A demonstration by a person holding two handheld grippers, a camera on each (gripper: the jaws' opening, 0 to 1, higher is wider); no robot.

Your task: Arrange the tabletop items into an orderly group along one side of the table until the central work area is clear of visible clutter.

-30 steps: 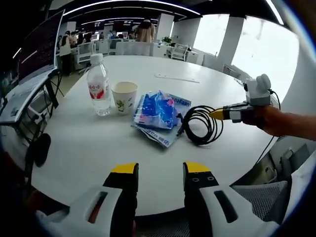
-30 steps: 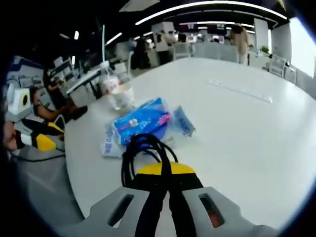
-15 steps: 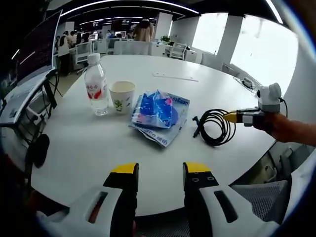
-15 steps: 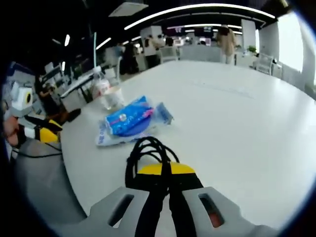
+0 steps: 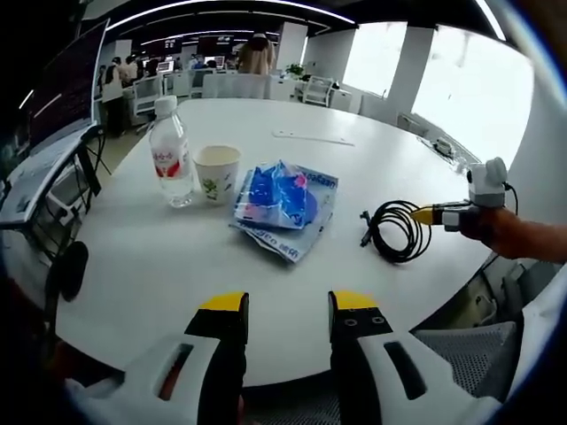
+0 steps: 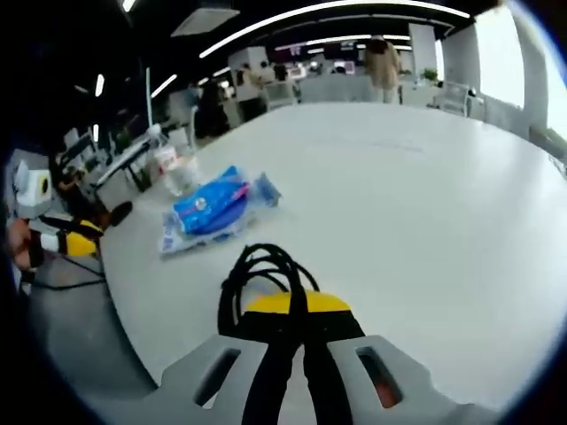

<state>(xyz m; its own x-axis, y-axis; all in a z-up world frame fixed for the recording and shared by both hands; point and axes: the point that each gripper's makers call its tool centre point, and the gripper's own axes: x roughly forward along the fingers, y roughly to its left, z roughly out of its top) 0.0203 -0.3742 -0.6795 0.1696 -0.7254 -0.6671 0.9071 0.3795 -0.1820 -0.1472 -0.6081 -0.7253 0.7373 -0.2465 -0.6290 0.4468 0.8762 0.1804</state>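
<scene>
On the white round table [image 5: 266,133] stand a clear water bottle [image 5: 170,152] with a red label and a paper cup [image 5: 217,173], side by side. To their right lies a blue plastic packet [image 5: 283,202]. A coiled black cable [image 5: 397,232] rests near the table's right edge, and my right gripper [image 5: 429,214] is shut on it. In the right gripper view the cable [image 6: 259,274] loops out from the shut yellow-tipped right gripper [image 6: 296,312], with the packet [image 6: 213,205] beyond. My left gripper [image 5: 286,305] hovers open over the near table edge, holding nothing.
A thin white strip [image 5: 312,137] lies far across the table. A mesh chair [image 5: 461,354] stands at the lower right. Desks, monitors and several people fill the office behind. The left gripper [image 6: 66,241] in a hand appears at the left in the right gripper view.
My right gripper has dragged the black cable to the right, away from the blue packet and toward the table's edge. The left gripper has stayed where it was.
</scene>
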